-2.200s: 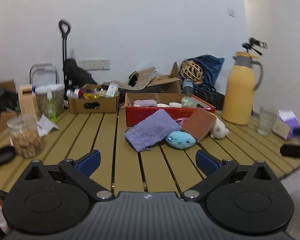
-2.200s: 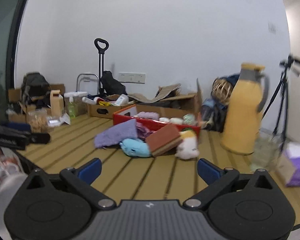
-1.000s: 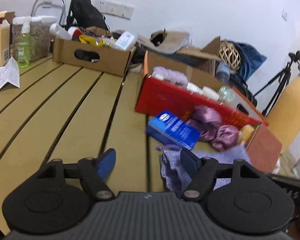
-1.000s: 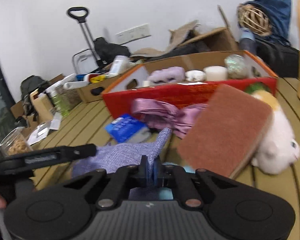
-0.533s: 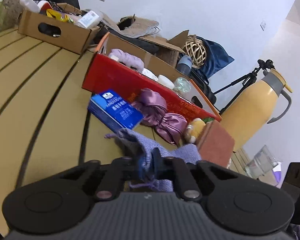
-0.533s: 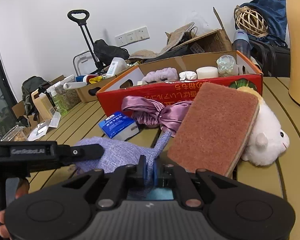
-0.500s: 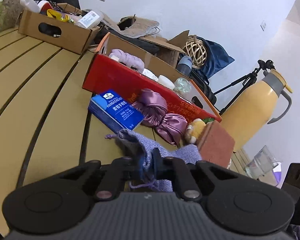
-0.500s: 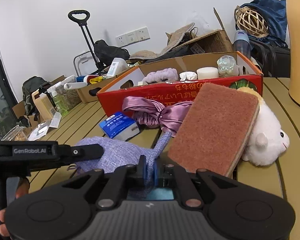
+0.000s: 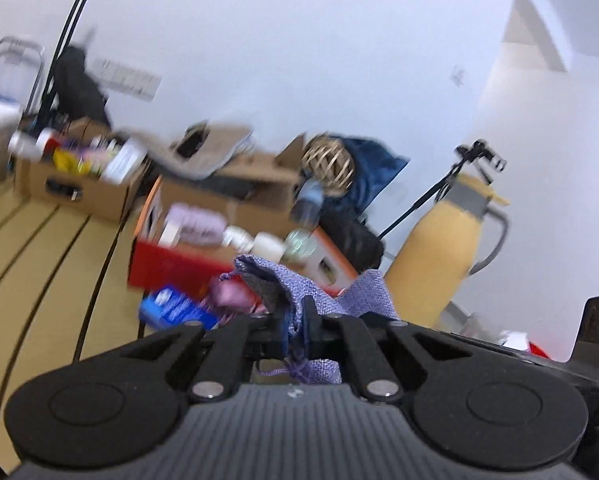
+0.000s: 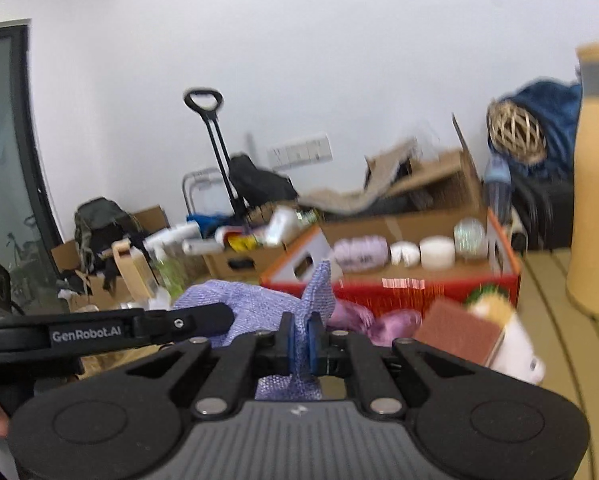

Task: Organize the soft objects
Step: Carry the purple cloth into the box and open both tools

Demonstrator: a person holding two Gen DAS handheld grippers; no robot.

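Both grippers are shut on a purple knitted cloth and hold it up off the wooden slat table. My left gripper [image 9: 295, 330] pinches one edge of the cloth [image 9: 299, 284]. My right gripper [image 10: 298, 338] pinches another edge of the same cloth [image 10: 255, 304]; the left gripper's body [image 10: 99, 332] shows at its left. Behind stands a red cardboard box [image 10: 411, 292] with small soft items inside. In front of it lie pink satin scrunchies [image 10: 383, 326], a brown sponge [image 10: 455, 336] and a white plush sheep [image 10: 515, 344].
A blue tissue pack [image 9: 175, 308] lies by the red box [image 9: 167, 264]. A yellow thermos jug [image 9: 439, 248] stands at the right. A brown box of bottles [image 9: 75, 184] sits at the back left. Bags and cartons pile behind the table.
Both grippers have lifted the purple cloth up off the table; the views have tilted upward and blurred. The blue plush under the cloth is no longer in view.
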